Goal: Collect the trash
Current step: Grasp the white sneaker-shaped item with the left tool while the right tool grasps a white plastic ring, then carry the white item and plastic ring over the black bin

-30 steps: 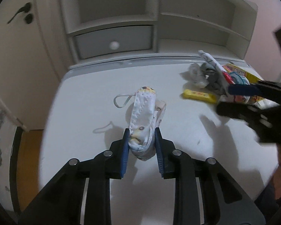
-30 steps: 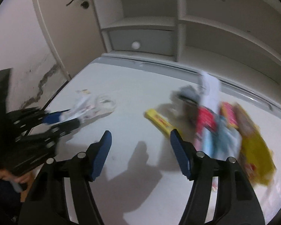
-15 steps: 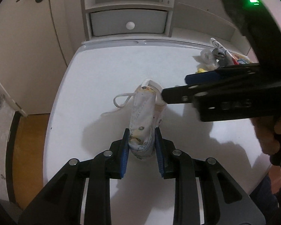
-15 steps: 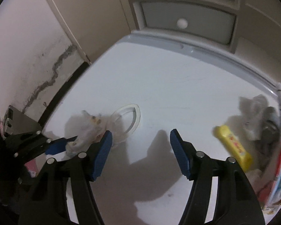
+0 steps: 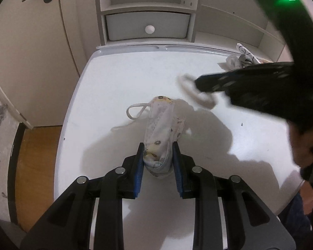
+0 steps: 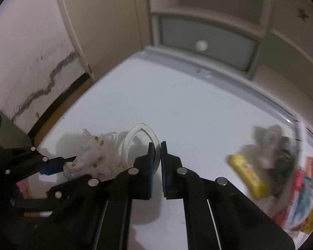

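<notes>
Trash first: my left gripper (image 5: 158,162) clamps the crumpled face mask (image 5: 161,131) steady, so my right gripper (image 6: 157,145) can pinch its ear loop (image 6: 133,139) taut.

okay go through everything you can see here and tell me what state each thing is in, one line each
left gripper: shut on the crumpled face mask.
face mask: crumpled, held off the table.
right gripper: shut on the mask's ear loop.
ear loop: pulled out from the mask.
yellow wrapper: lying flat on the table, untouched.
drawer: closed.
table: trash piled at its far right.
</notes>
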The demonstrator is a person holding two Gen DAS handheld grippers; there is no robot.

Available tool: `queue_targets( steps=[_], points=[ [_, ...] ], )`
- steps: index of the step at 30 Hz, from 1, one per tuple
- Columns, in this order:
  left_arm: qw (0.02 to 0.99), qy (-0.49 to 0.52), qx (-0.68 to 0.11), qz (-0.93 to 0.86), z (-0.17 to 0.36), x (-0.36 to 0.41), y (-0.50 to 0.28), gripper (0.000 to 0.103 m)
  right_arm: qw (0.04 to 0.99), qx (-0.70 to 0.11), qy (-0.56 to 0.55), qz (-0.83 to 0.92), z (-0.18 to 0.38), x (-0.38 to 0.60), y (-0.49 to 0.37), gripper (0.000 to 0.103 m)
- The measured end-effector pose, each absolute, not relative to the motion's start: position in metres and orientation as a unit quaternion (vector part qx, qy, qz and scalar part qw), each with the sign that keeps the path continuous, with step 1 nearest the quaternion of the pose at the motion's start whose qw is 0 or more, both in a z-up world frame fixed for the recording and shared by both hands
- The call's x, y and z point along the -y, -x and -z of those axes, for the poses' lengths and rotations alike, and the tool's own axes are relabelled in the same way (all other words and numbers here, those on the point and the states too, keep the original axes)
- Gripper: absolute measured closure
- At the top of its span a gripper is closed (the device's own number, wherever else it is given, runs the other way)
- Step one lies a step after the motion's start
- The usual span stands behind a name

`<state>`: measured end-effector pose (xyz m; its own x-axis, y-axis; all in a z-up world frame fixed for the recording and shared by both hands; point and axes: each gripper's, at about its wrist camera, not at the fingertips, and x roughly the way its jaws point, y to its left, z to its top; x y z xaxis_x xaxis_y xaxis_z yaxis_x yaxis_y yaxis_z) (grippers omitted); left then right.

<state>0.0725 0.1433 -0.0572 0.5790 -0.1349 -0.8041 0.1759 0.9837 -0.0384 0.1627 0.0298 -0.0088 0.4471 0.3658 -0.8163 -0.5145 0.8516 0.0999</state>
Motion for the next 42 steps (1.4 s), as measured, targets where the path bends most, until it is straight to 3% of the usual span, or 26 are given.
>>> queue_targets(
  steps=[9, 16, 24, 31, 42],
  points=[
    [0.904, -0.065, -0.399, 0.140, 0.009, -0.066, -0.066, 0.078, 0.899, -0.407, -0.003, -0.162, -0.043, 0.135, -0.110, 0.096],
    [0.889, -0.106, -0.347, 0.280, -0.021, 0.095, -0.045, 0.078, 0.920, -0.383, -0.080, 0.020, -0.046, 0.330, -0.004, 0.096],
    [0.810, -0.150, -0.336, 0.456, -0.013, 0.305, 0.033, 0.078, 0.879, -0.392, -0.167, 0.212, 0.004, 0.504, 0.138, 0.096],
    [0.733, -0.217, -0.341, 0.547, 0.061, 0.450, 0.115, 0.078, 0.818, -0.415, -0.252, 0.308, 0.090, 0.600, 0.222, 0.096],
    [0.672, -0.259, -0.433, 0.542, 0.184, 0.540, 0.133, 0.078, 0.745, -0.483, -0.331, 0.320, 0.242, 0.648, 0.250, 0.096]
  ],
)
